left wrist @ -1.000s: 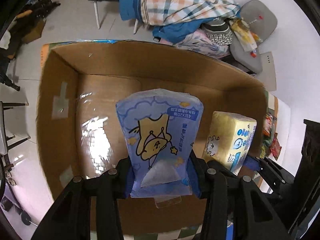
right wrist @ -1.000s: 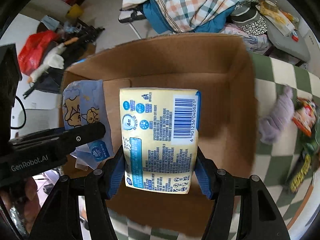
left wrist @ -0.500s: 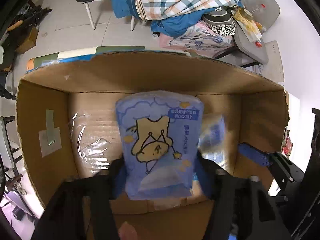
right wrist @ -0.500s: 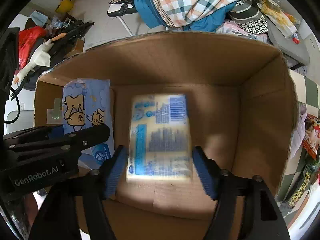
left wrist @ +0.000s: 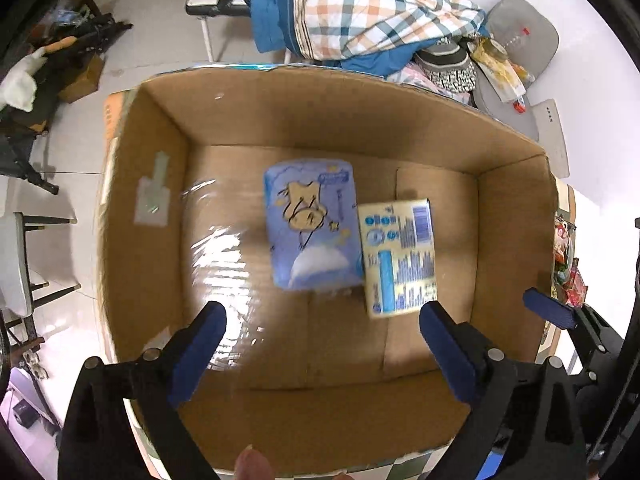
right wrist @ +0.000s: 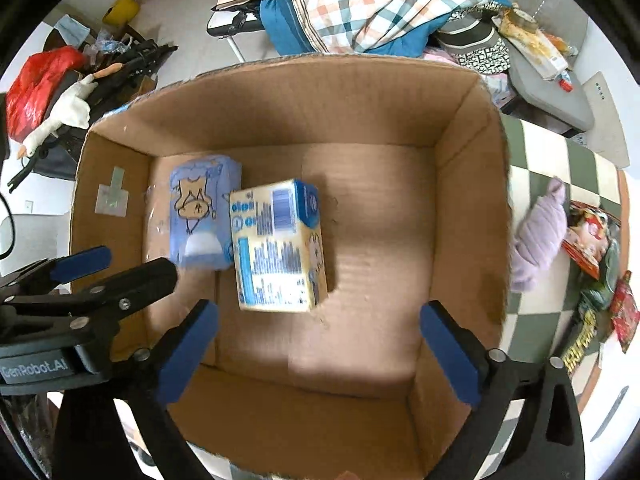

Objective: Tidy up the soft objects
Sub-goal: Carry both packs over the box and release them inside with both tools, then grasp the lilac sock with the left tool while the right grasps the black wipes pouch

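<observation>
A blue tissue pack (left wrist: 314, 226) with a cartoon print and a yellow tissue pack (left wrist: 398, 256) lie side by side inside an open cardboard box (left wrist: 160, 136). Both show in the right wrist view too, the blue pack (right wrist: 202, 214) and the yellow pack (right wrist: 278, 246), in the box (right wrist: 468, 184). My left gripper (left wrist: 322, 354) is open and empty above the box's near side. My right gripper (right wrist: 318, 354) is open and empty, also above the near side. The left gripper's fingers (right wrist: 120, 276) show at the left of the right wrist view.
A purple soft cloth (right wrist: 538, 236) and snack packets (right wrist: 596, 264) lie on the green checked table (right wrist: 532, 148) right of the box. Behind the box are a chair with plaid bedding (left wrist: 372, 12), a grey seat (left wrist: 520, 40) and floor clutter (right wrist: 60, 92).
Both grippers opened and let go of their packs, which now lie on the box floor. Both grippers have drawn back and up from the box.
</observation>
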Demonstrator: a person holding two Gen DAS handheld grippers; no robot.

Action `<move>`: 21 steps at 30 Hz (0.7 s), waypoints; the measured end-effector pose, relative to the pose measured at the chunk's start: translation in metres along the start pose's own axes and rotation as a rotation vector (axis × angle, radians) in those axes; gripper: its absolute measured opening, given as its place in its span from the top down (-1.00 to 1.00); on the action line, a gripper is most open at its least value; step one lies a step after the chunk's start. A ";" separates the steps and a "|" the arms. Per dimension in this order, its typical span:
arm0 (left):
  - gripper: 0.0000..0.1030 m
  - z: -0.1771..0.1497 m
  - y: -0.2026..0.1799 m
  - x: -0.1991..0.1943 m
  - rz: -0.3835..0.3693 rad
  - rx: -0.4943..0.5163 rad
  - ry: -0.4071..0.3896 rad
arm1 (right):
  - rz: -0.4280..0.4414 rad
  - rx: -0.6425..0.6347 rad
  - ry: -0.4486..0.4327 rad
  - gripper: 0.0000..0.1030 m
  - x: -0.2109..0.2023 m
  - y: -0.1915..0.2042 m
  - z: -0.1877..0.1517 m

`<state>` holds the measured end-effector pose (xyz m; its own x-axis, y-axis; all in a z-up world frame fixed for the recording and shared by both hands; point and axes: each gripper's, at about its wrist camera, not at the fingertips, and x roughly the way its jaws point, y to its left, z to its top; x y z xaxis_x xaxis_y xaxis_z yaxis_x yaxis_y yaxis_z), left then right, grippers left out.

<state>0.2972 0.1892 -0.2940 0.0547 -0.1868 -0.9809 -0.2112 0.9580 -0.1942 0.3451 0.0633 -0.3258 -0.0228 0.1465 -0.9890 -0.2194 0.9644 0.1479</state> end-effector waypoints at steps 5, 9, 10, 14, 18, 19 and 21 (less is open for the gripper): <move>-0.92 -0.028 -0.001 -0.022 0.036 -0.005 -0.066 | -0.046 -0.019 -0.019 -1.00 -0.015 0.005 -0.025; -0.92 -0.046 -0.002 -0.039 0.054 -0.002 -0.118 | -0.089 -0.029 -0.057 -1.00 -0.032 0.007 -0.045; -0.92 -0.051 -0.003 -0.044 0.057 0.000 -0.131 | -0.100 -0.029 -0.067 -1.00 -0.037 0.007 -0.051; -0.92 -0.070 -0.004 -0.067 0.072 0.007 -0.183 | -0.122 -0.025 -0.107 -1.00 -0.058 0.007 -0.073; -0.92 -0.089 -0.007 -0.092 0.119 0.030 -0.246 | -0.113 -0.011 -0.160 -1.00 -0.085 0.007 -0.095; -0.92 -0.095 -0.008 -0.098 0.117 0.034 -0.260 | -0.109 -0.005 -0.178 -1.00 -0.094 0.006 -0.102; -0.92 -0.105 -0.009 -0.108 0.115 0.039 -0.278 | -0.100 -0.001 -0.205 -1.00 -0.108 0.006 -0.113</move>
<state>0.1906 0.1779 -0.1874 0.2988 -0.0144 -0.9542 -0.1946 0.9779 -0.0757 0.2362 0.0285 -0.2191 0.1980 0.0923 -0.9758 -0.2111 0.9762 0.0495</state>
